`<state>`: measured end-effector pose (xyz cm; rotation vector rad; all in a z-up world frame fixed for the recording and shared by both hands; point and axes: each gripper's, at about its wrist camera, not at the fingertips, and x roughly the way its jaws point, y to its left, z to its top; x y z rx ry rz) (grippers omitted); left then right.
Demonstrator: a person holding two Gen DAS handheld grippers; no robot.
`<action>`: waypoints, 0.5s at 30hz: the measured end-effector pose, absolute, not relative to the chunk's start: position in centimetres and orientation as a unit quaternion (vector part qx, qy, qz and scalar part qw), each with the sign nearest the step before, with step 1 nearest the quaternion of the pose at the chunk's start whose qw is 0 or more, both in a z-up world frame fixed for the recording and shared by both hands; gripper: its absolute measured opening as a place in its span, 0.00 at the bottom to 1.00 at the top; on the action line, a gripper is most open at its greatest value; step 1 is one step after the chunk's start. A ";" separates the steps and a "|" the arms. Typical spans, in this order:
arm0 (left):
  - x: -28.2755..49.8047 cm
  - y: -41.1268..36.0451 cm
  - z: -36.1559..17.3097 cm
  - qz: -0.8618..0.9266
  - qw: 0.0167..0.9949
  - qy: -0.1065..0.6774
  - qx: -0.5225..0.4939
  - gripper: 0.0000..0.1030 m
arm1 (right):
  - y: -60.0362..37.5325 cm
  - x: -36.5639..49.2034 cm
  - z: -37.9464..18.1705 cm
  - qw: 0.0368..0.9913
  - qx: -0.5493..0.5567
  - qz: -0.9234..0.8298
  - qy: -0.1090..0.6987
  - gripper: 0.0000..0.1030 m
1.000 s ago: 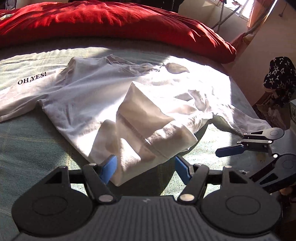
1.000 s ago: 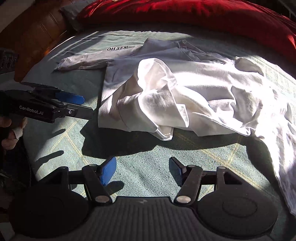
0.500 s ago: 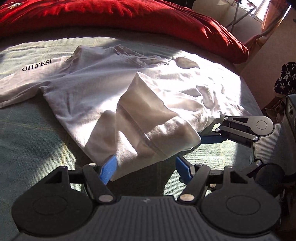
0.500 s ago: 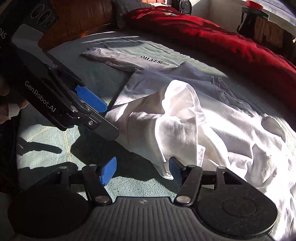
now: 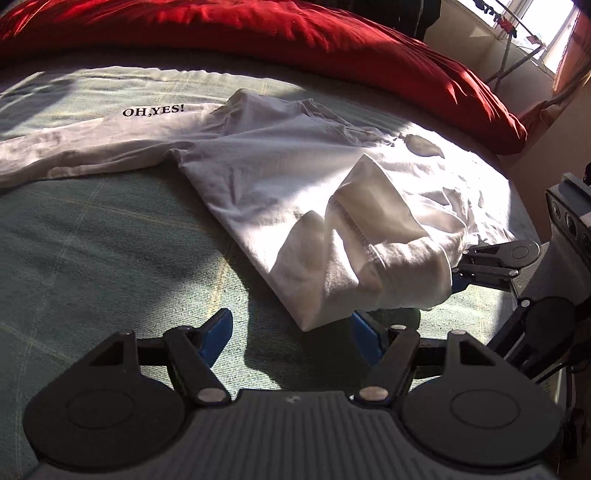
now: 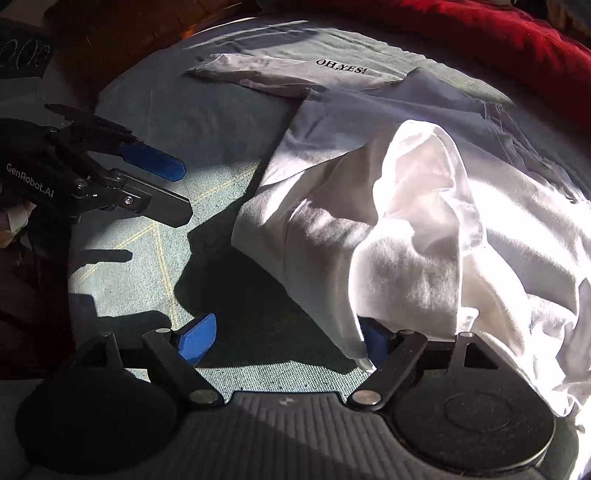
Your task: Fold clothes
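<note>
A white shirt (image 5: 295, 177) lies spread on the green bed cover (image 5: 92, 251), in front of the red duvet (image 5: 258, 33). Its sleeve with the print "OH,YES!" (image 5: 153, 110) points away from the body. The hem corner nearest to the grippers is rumpled and folded over. The left gripper (image 5: 291, 334) is spread wide, just beside this corner, holding nothing. The right gripper (image 6: 284, 339) is also spread; the rumpled cloth drapes over its right finger.
</note>
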<state>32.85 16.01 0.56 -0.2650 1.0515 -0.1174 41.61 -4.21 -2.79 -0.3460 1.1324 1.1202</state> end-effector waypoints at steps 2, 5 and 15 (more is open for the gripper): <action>32.4 17.2 0.6 -0.046 0.856 0.498 -0.131 0.68 | -3.4 41.1 -2.5 0.674 -0.125 0.512 0.518 0.87; 31.8 18.8 0.8 -0.031 0.858 0.494 -0.136 0.68 | -2.2 40.3 -2.0 0.653 -0.080 0.528 0.536 0.89; 30.9 21.3 1.1 -0.020 0.861 0.489 -0.137 0.68 | 1.7 38.6 -1.2 0.583 0.062 0.570 0.576 0.97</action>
